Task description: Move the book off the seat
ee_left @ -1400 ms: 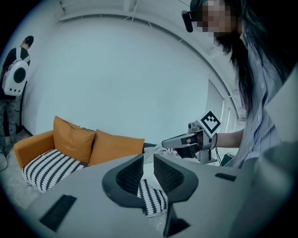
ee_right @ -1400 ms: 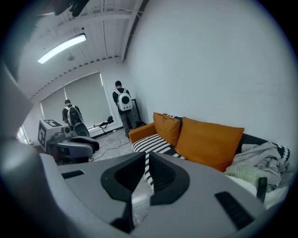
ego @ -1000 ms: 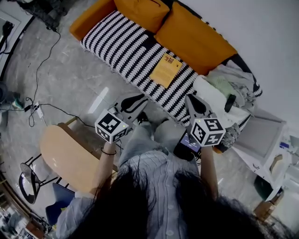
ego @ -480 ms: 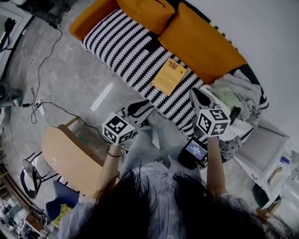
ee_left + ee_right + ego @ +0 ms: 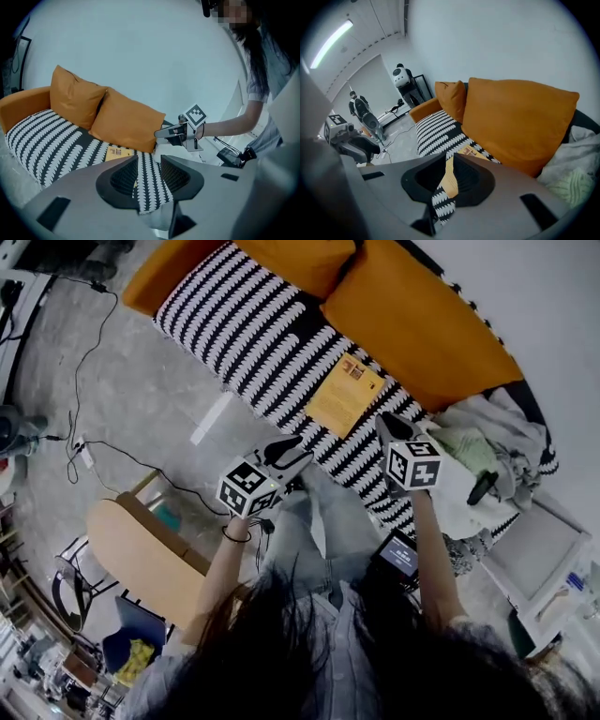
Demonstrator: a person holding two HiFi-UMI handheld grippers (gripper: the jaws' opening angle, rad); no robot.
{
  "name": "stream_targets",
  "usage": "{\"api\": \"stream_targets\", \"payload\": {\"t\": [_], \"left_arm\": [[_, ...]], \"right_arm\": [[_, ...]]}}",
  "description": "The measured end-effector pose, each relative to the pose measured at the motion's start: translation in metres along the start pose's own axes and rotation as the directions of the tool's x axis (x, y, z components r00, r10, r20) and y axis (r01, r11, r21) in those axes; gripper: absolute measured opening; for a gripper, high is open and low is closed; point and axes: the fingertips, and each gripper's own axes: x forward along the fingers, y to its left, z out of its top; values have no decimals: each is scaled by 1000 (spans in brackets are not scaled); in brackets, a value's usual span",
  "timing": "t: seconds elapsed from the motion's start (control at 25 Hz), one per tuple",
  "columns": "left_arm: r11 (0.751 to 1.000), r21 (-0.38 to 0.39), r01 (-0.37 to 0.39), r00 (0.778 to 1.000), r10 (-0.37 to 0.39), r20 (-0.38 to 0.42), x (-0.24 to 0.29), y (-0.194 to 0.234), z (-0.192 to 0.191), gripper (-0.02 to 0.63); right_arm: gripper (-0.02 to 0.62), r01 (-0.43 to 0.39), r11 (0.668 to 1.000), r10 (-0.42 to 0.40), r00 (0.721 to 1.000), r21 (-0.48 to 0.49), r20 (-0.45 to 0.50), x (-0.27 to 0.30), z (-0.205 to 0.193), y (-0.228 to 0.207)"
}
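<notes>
A thin yellow-orange book (image 5: 345,395) lies flat on the black-and-white striped sofa seat (image 5: 253,329), in front of the orange back cushion (image 5: 422,324). My left gripper (image 5: 292,454) hovers over the seat's front edge, short of the book and to its left. Its jaws are opening, with nothing between them. In the left gripper view the book (image 5: 118,152) shows just past the left gripper (image 5: 149,172). My right gripper (image 5: 386,420) is shut and empty, close to the book's right corner. In the right gripper view the book (image 5: 471,151) lies beyond the right gripper (image 5: 448,177).
Crumpled light cloths (image 5: 487,451) and a dark handset (image 5: 483,487) fill the sofa's right end. A wooden chair (image 5: 141,554) stands behind on the left, with cables (image 5: 103,451) across the floor. A white cabinet (image 5: 534,559) sits at the right. A small screen (image 5: 398,556) hangs at the person's waist.
Both grippers have moved forward towards the sofa and now sit nearer the book. The head view has shifted along with them.
</notes>
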Motion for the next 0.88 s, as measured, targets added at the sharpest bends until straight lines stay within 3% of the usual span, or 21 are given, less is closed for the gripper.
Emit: {"api": "stream_targets", "payload": {"t": [0.16, 0.36, 0.56, 0.72, 0.88], "left_arm": [[998, -57, -16, 997, 12, -70, 27, 34, -23, 140], [992, -123, -2, 990, -16, -142, 67, 64, -49, 182], [985, -167, -51, 978, 16, -206, 99, 98, -76, 187], [951, -300, -79, 975, 11, -223, 113, 118, -94, 240], [932, -346, -106, 970, 20, -242, 124, 136, -105, 262]], "right_arm": [[43, -22, 999, 23, 999, 40, -47, 39, -23, -19], [103, -56, 996, 62, 994, 74, -95, 80, -45, -41], [132, -74, 986, 94, 987, 149, -129, 117, -71, -64], [164, -71, 977, 108, 979, 202, -174, 135, -97, -74], [199, -84, 971, 136, 964, 224, -228, 150, -112, -79]]}}
